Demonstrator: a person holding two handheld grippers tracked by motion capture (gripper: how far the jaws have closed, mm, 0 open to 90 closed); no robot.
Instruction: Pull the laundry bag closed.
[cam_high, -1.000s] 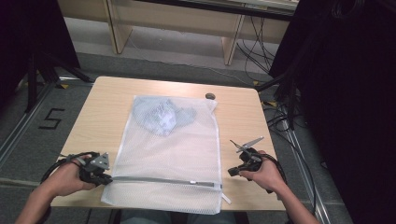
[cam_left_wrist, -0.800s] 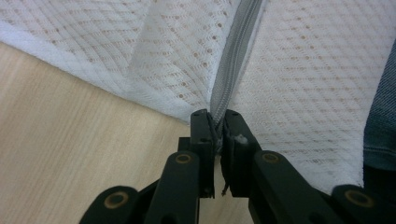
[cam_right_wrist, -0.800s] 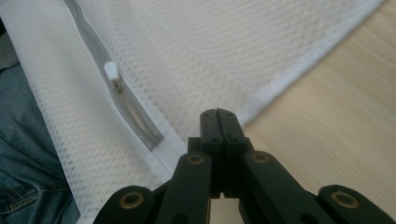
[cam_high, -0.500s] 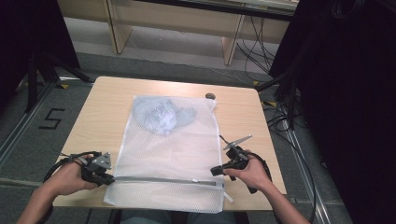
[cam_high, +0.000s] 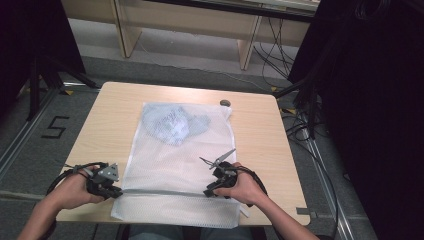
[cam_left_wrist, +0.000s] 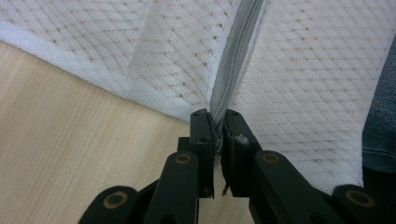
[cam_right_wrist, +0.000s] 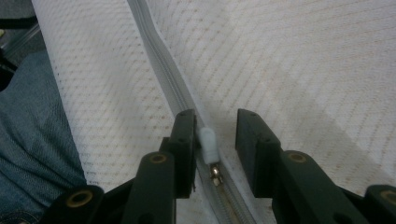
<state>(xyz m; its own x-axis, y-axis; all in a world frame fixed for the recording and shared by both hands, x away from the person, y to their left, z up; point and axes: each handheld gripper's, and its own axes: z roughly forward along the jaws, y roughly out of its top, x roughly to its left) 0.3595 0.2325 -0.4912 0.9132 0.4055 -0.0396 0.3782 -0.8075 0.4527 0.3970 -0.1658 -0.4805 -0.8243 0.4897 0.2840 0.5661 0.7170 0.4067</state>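
White mesh laundry bag (cam_high: 180, 170) flat on the wooden counter (cam_high: 260, 135), near edge hanging just over the counter's front, a crumpled blue-grey garment (cam_high: 172, 125) showing through the mesh at the far end. Grey zipper (cam_high: 160, 191) running across the bag close to the near edge, from side to side in the high view. Left gripper (cam_high: 112, 192) at the bag's left edge, held in the left hand (cam_high: 75, 190); in the left gripper view, fingers (cam_left_wrist: 203, 135) pinched together on the end of the zipper tape (cam_left_wrist: 229, 74), mesh bunched up on both sides, bare wood to the left of it. Right gripper (cam_high: 210, 192) in the right hand (cam_high: 247, 187), over the zipper line right of the bag's middle, well apart from the left gripper. In the right gripper view, fingers (cam_right_wrist: 184, 140) spread apart, having just been opening, with the white zipper pull (cam_right_wrist: 208, 145) and its small metal link lying between them, just beside the left finger and clear of the right one; no pad pressing on it. Blue denim at the left edge of that view, beyond the bag's edge. Small dark round object (cam_high: 225, 103) on the counter just past the bag's far right corner.
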